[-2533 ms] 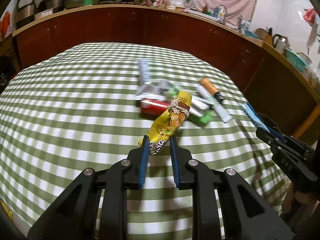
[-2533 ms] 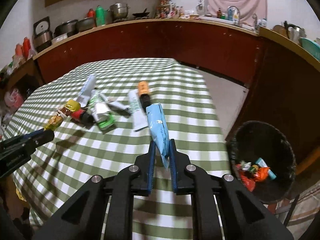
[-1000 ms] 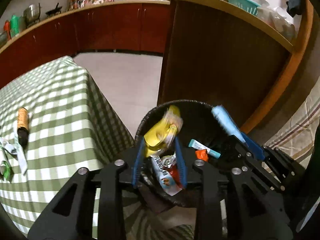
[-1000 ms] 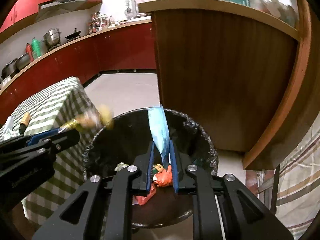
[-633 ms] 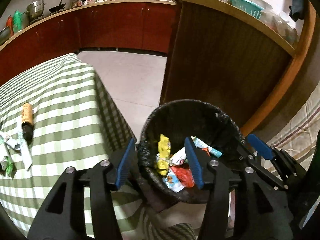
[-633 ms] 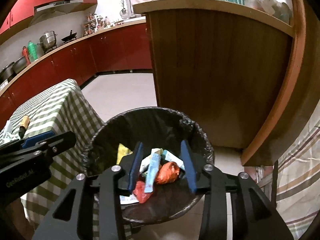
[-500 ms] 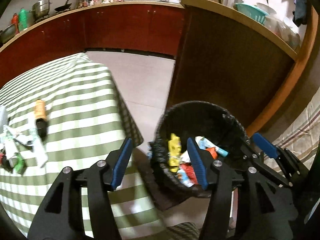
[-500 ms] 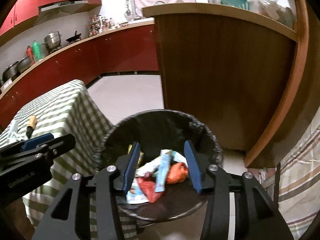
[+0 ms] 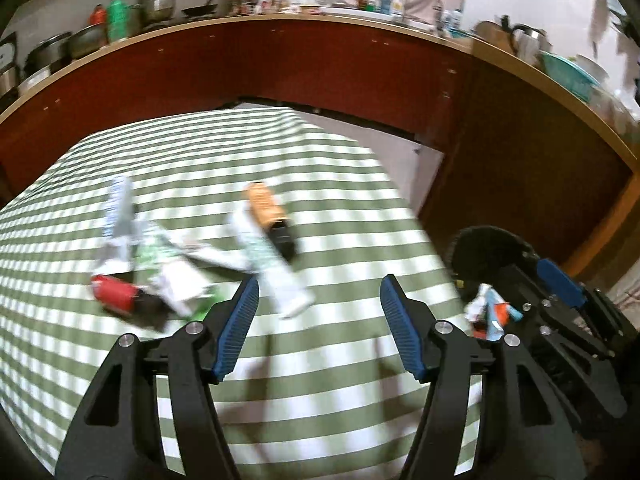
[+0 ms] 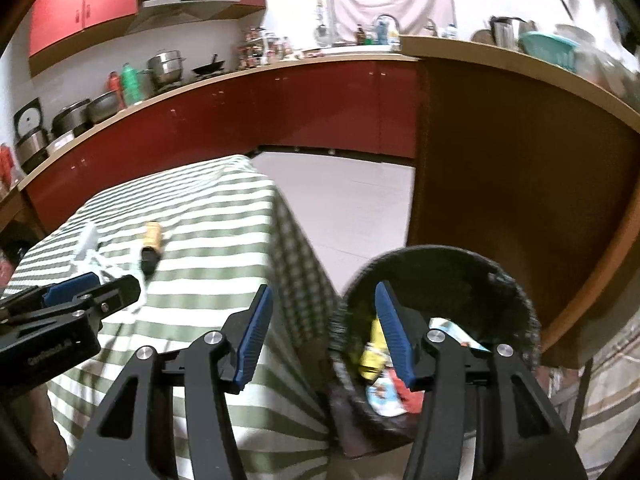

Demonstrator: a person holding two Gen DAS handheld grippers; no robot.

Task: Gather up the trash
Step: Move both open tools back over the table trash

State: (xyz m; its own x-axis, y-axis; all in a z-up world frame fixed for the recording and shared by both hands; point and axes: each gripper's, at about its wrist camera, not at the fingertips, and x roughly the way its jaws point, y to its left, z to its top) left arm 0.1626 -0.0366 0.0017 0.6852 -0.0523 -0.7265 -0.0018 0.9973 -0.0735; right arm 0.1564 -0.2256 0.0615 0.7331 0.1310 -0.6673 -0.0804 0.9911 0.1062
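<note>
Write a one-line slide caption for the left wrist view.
Open left gripper above the green-checked tablecloth, facing remaining tubes and wrappers.

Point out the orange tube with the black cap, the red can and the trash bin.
orange tube [image 9: 264, 203]: left wrist view, orange body.
red can [image 9: 114, 293]: left wrist view, its side.
trash bin [image 10: 516, 292]: right wrist view, far rim.

**Empty jaws over the bin's edge**

The right gripper [image 10: 322, 320] hung spread wide and empty, straddling the checked green-and-white tablecloth [image 10: 224, 216] and the round black lined trash bin [image 10: 516, 300]. A yellow wrapper [image 10: 372, 354] lay inside. An orange tube with black cap [image 10: 151, 244] rested on the cloth
</note>
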